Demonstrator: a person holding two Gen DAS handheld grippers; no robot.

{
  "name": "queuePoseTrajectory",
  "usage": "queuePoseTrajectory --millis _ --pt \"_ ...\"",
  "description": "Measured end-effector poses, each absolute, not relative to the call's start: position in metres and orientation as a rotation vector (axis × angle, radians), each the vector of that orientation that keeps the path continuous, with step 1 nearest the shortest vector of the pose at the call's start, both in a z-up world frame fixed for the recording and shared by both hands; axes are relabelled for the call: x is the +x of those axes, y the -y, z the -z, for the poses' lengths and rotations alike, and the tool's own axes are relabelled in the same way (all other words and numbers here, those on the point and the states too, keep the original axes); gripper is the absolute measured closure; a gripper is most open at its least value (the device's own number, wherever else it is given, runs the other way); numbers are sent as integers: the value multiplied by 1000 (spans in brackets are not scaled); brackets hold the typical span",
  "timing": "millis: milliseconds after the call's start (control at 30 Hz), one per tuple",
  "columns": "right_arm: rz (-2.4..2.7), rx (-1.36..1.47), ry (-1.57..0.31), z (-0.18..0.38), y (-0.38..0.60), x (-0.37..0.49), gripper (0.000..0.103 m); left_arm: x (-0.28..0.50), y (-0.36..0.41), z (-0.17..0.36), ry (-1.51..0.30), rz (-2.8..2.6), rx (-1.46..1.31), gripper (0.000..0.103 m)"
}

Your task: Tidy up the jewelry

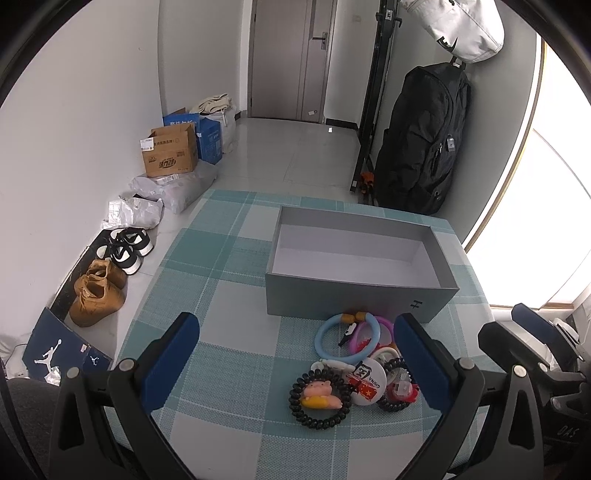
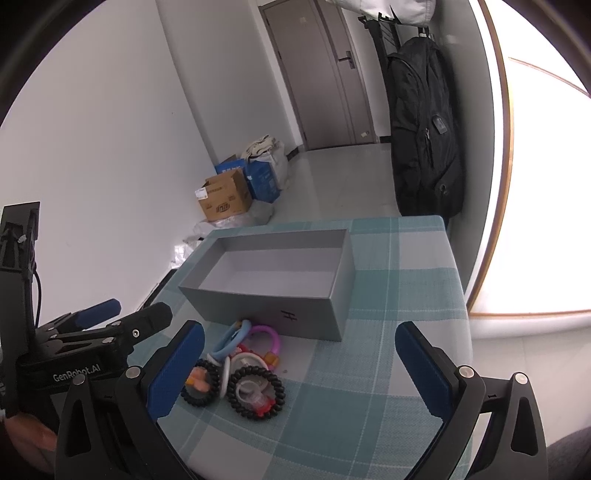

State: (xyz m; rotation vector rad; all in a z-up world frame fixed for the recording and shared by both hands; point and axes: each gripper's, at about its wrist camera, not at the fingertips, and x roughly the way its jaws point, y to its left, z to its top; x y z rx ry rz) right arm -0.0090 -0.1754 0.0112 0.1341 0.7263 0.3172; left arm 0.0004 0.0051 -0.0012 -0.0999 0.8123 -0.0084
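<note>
From my remote seat, the bench [image 1: 229, 258] wore a teal-and-white checked cloth. At ten o'clock on the floor a brown cardboard box [image 1: 170, 151] stood against the white wall, a blue carton [image 1: 210, 138] just behind it and crumpled plastic bags [image 1: 173, 188] in front. Toward nine o'clock sat black-and-white sneakers [image 1: 127, 247] beside tan shoes [image 1: 98, 291], with a dark blue shoebox lid [image 1: 61, 350] nearer me. At twelve o'clock stood a grey door [image 1: 291, 59]. At two o'clock a black backpack [image 1: 424, 136] hung below a white bag [image 1: 461, 26].
</note>
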Motion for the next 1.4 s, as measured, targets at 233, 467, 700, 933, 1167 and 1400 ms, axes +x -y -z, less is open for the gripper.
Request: queuePoseTrajectory --millis 233,467,700,933,1167,1400 --pt "-318 135 -732 -11 175 -9 0 1 -6 2 -815 9 -100 1" --pt "-320 133 -738 -10 175 -9 0 0 -4 3 -822 11 -104 1" --pt "-321 133 -741 -10 174 -9 0 -1 -2 5 -827 12 -108 1" --pt "-321 135 -741 -10 174 -9 0 0 -3 5 -828 15 -107 1" --pt "-323 128 -742 -10 173 -10 0 2 -4 4 -831 15 -111 1" --pt "-327 126 -753 -9 172 -7 0 2 -7 7 -839 61 -112 1"
